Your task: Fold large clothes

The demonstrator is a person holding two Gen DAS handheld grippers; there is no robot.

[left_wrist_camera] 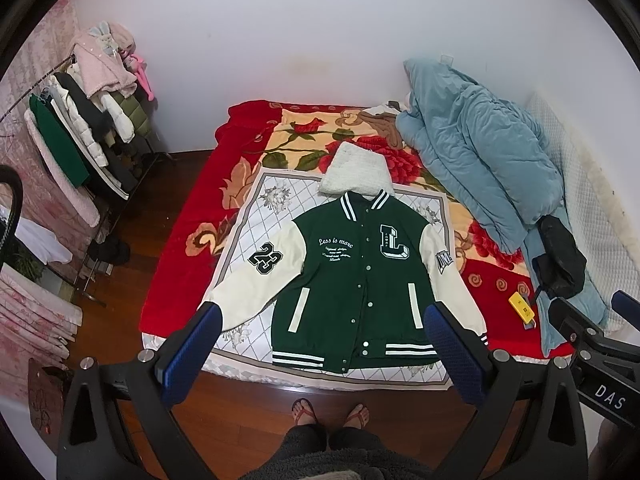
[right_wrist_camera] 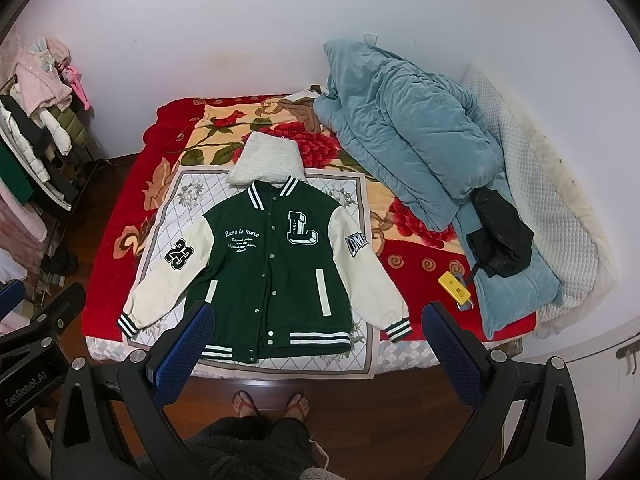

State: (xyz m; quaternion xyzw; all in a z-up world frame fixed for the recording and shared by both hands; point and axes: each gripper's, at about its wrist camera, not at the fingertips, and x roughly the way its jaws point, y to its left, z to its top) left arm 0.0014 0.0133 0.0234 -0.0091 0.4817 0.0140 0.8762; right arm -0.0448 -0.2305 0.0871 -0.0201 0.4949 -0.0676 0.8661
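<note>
I have the jacket [left_wrist_camera: 352,276] lying flat and face up in the middle of both views, buttoned, on a white patterned cloth [left_wrist_camera: 248,216] spread over the red flowered blanket [left_wrist_camera: 188,216] on the bed. Its cream sleeves angle out toward the lower left and lower right of the frame, cuffs near the bed's front edge, and the striped hem points at me. A white fluffy cushion [left_wrist_camera: 356,172] sits just above the collar, touching or overlapping it; I cannot tell which.

My left gripper [left_wrist_camera: 324,354] hangs above the near edge of the bed with its blue pads wide apart and nothing between them. My right gripper [right_wrist_camera: 316,350] does the same in its own view, spread and empty. Nothing is folded yet, so I judge this as the very start.

The jacket looks thick and fairly heavy for cloth: the green body should be soft but bulky, and the sleeves look smoother, maybe faux leather, so they may slip in a light pinch. The ribbed cuffs and hem look like the best grips, being thicker and less slick. I would take each sleeve at the striped cuff and lay it across the chest, then lift the hem by its two corners. The snaps make a stiff line down the front, so a fold across it may spring back.

At the right of the frame lie a blue quilt [right_wrist_camera: 412,136], a black bag [right_wrist_camera: 500,236] and a yellow gadget [right_wrist_camera: 454,286], all well apart from the jacket
</note>
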